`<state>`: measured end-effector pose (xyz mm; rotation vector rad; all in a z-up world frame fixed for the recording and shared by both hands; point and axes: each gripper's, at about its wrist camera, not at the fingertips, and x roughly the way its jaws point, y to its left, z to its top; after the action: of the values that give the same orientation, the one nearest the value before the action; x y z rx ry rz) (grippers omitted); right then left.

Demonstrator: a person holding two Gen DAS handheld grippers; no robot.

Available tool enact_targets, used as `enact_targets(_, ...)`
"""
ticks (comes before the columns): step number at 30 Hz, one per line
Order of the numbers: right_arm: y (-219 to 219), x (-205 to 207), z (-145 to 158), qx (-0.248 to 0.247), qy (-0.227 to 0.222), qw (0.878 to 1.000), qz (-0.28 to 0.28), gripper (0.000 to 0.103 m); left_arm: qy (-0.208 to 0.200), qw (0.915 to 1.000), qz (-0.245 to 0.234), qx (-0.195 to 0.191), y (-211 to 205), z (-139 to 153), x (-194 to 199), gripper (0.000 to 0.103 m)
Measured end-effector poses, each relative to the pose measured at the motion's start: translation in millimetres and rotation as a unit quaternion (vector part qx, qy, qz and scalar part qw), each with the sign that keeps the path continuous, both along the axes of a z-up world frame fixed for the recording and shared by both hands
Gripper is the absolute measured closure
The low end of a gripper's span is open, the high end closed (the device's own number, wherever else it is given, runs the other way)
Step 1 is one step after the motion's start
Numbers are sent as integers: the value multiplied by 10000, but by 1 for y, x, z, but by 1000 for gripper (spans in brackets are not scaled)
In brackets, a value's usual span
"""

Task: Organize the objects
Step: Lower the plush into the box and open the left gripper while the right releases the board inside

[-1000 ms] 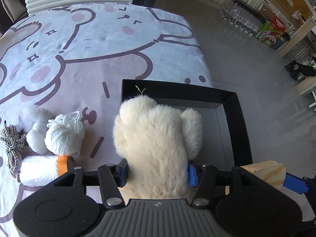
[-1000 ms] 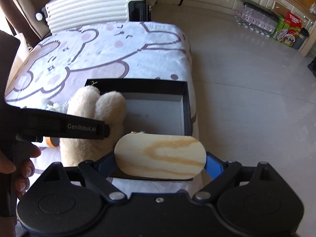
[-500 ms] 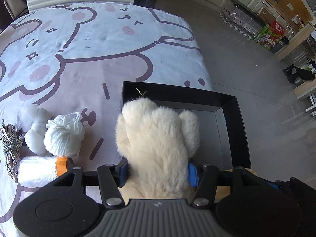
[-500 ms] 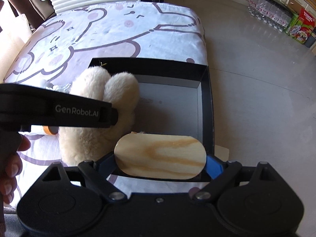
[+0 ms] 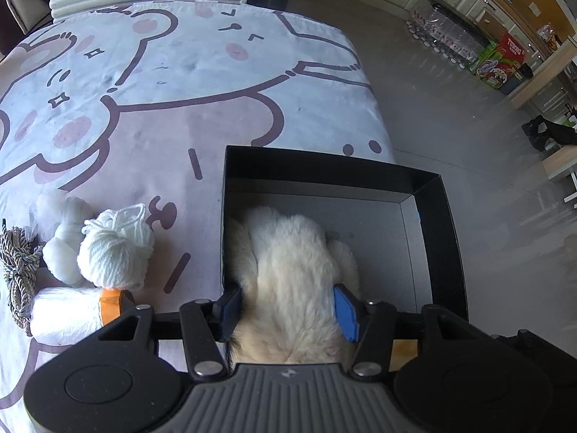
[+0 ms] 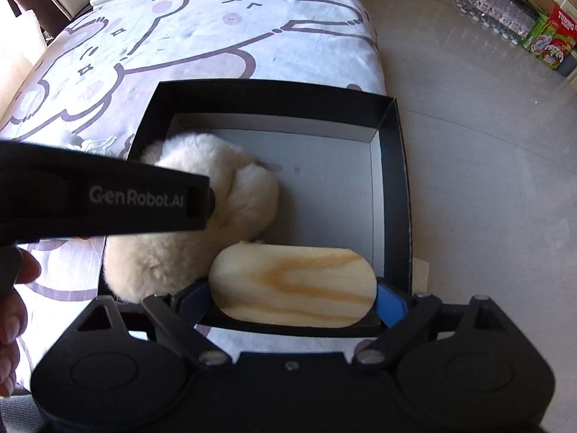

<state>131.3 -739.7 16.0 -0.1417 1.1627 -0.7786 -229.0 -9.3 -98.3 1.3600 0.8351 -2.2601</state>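
The shallow black cardboard box [image 5: 438, 213] with its grey floor sits at the near corner of the cartoon-bear bedsheet [image 5: 180, 72], and everything else is best placed against it. The left gripper [image 5: 288, 306] is clamped on a fluffy cream plush toy [image 5: 292, 263], whose far end is inside the box against its left wall while its near end seems to hang over the box's near edge. The right gripper [image 6: 293, 294] is clamped on a flat oval piece of pale pine wood [image 6: 293, 285], held over the box's near rim, just right of the plush.

To the left of the box, on the sheet, lie a white yarn ball [image 5: 115, 249], a white roll with an orange band [image 5: 68, 315] and a bundle of twisted cord [image 5: 18, 270], not yet boxed.

Risks, as I judge them: released now, the plush may tip back out over the rim, since much of it overhangs. The two grippers are close together, so lowering the wood could knock the left one or pin the plush. The box sits near the bed's edge; a push could slide it off.
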Motion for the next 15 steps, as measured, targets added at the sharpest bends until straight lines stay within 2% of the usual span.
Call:
enact_targets(4,-4,-2,-2,34,22,9999,-148,10,-14,9999,-127,-5,1,0,0,47)
enact_targets(9,-6,-3,-2,81,-21,9996,-255,8,3,9994,-342,60,3,1,-1,39)
enact_targets(15,-7,-4,3,43,-40,9993,-359,7,-7,9985,-552,-52,7,7,0,35)
